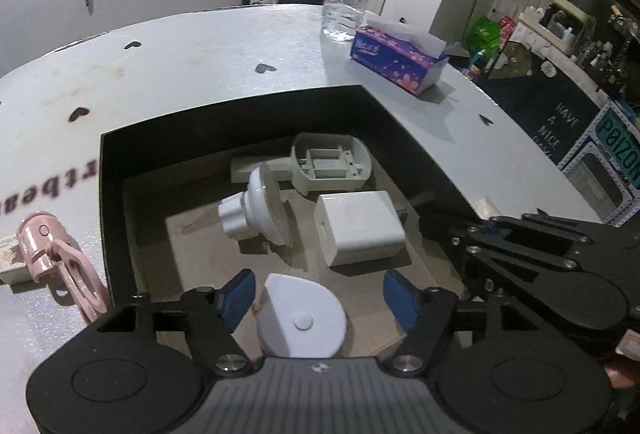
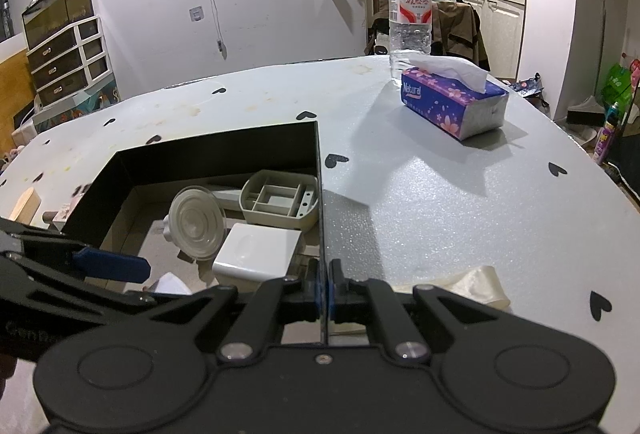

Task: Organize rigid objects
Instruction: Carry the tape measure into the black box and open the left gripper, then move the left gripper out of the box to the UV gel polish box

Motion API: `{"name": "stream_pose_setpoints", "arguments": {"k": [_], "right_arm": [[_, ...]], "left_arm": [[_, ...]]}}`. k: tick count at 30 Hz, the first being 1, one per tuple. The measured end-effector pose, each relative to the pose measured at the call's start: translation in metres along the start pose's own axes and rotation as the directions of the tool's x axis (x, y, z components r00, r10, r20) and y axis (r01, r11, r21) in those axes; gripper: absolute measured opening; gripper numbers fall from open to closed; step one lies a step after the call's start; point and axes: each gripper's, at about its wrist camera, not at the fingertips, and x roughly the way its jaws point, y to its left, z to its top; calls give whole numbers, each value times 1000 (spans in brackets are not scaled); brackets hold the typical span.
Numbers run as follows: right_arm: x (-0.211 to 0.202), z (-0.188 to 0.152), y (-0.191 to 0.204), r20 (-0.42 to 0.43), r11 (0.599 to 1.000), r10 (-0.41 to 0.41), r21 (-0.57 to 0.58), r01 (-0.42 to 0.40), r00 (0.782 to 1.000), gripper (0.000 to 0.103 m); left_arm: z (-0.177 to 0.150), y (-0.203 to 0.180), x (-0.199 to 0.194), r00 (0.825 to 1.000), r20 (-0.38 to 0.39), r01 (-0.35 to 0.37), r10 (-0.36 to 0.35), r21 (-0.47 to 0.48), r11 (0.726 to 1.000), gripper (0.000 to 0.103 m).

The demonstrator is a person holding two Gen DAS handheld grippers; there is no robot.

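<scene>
An open black box (image 1: 240,114) lies on the white table (image 1: 180,58). It holds a white suction-cup knob (image 1: 256,210), a white rectangular block (image 1: 358,228) and a grey-green plastic housing (image 1: 330,162). At the box's near end sits a white teardrop-shaped piece (image 1: 300,318). My left gripper (image 1: 318,298) stands open around it, its right blue pad clearly apart from the piece. My right gripper (image 2: 324,286) is shut on the thin right wall of the black box (image 2: 320,174). The left gripper's blue finger (image 2: 116,266) reaches into the box from the left in the right wrist view.
A water bottle (image 2: 410,6) and a purple tissue pack (image 2: 452,102) stand at the far right of the table. A pink clip-like item (image 1: 56,254) lies left of the box. A cream piece (image 2: 476,286) lies right of my right gripper, a wooden block (image 2: 26,206) far left.
</scene>
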Motion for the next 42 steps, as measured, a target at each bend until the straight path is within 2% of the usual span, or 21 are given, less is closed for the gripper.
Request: {"name": "stream_pose_setpoints", "arguments": {"k": [9,13,17,25,34,42], "right_arm": [[0,0,-1,-4,1000,8,6,-7,1000,5],[1,1,-2,-6,1000,11,7,-11,1000,5],[1,0,-2,-6,1000,11,7,-11,1000,5],[1,1,-2,-6,1000,12,8,-12,1000,5],[1,1,-3,-6,1000,12,8,-12,1000,5],[1,1,-3,-6,1000,13,9,-13,1000,5]], "left_arm": [[-2,-5,-10,1000,18,-8,7,21,1000,74],[-3,-7,-17,999,39,-34,33,39,999,82],[-4,-6,-25,998,57,-39,36,43,998,84],[-11,-10,-46,994,99,-43,36,73,996,98],[-26,-14,-75,985,167,-51,32,111,993,103],[-49,12,-96,973,216,-88,80,28,996,103]]}}
